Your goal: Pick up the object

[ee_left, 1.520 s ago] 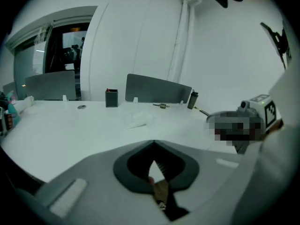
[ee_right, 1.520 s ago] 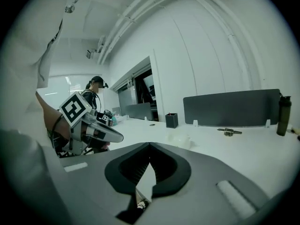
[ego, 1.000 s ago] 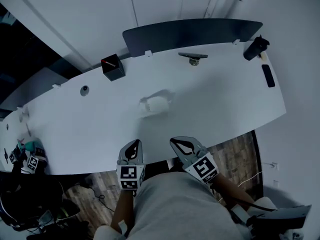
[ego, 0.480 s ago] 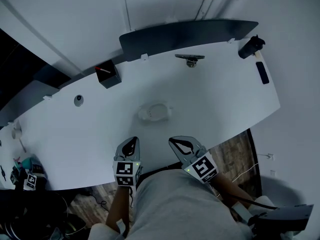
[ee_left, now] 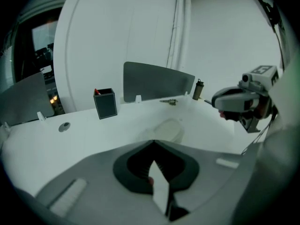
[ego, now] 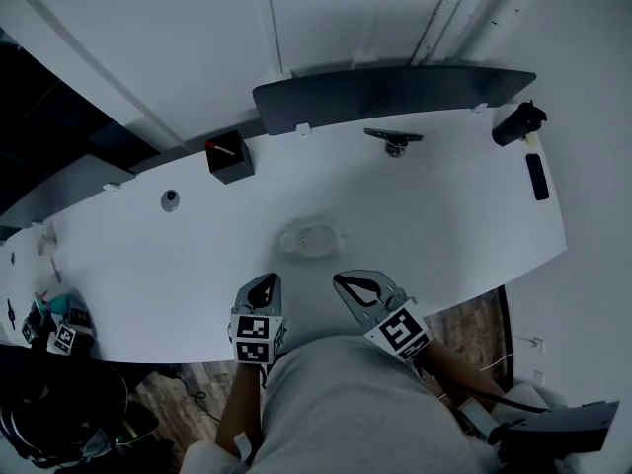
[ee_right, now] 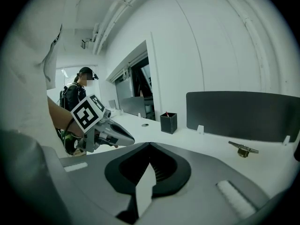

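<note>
Pale rounded object (ego: 311,237) sits alone on the white bench (ego: 464,215), near the front edge and roughly midway along it, with nothing touching it. Both tools hang just short of that edge, close to the person's body. The left gripper (ego: 265,282) is almost straight behind the object, and the right gripper (ego: 343,281) is a little to its right. Each has its jaws pressed together with nothing between them, as both gripper views show. The left gripper view looks over its closed tips at the object lying ahead.

The pickup has not begun; this reads as the very start of the approach. The next move, as I judge it, calls for one gripper to spread its jaws, travel forward over the bench edge and come down so the jaws straddle the object before closing. Its low, smooth, rounded shape suggests a low grip across the narrower width. The black pen holder (ego: 229,160) and the metal clamp (ego: 395,138) stand well apart, out of the way.
</note>
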`<move>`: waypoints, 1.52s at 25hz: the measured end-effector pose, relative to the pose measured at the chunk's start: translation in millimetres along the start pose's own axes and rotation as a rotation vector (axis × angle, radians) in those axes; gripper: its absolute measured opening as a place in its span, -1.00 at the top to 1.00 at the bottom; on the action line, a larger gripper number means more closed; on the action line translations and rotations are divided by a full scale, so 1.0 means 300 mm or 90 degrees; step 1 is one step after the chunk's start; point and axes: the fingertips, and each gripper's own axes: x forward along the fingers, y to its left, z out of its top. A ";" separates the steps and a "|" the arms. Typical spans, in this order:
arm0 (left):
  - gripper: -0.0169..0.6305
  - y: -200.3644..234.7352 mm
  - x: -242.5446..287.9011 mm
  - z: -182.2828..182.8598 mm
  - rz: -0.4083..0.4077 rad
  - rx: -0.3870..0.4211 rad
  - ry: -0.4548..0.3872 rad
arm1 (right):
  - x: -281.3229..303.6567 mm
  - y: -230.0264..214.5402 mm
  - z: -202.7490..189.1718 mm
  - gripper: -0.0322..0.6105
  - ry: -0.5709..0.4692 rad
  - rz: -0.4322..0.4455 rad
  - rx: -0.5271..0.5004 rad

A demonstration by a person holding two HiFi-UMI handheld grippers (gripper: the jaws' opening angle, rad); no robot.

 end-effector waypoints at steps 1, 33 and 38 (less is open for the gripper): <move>0.94 0.000 0.010 0.002 0.000 -0.009 0.008 | -0.002 -0.008 -0.005 0.89 -0.001 0.001 0.004; 0.13 0.060 0.448 -0.073 -0.061 -0.331 0.249 | -0.040 -0.241 -0.104 0.89 0.010 -0.061 0.100; 0.15 0.062 0.444 -0.070 -0.069 -0.318 0.237 | -0.026 -0.231 -0.096 0.89 0.015 -0.055 0.093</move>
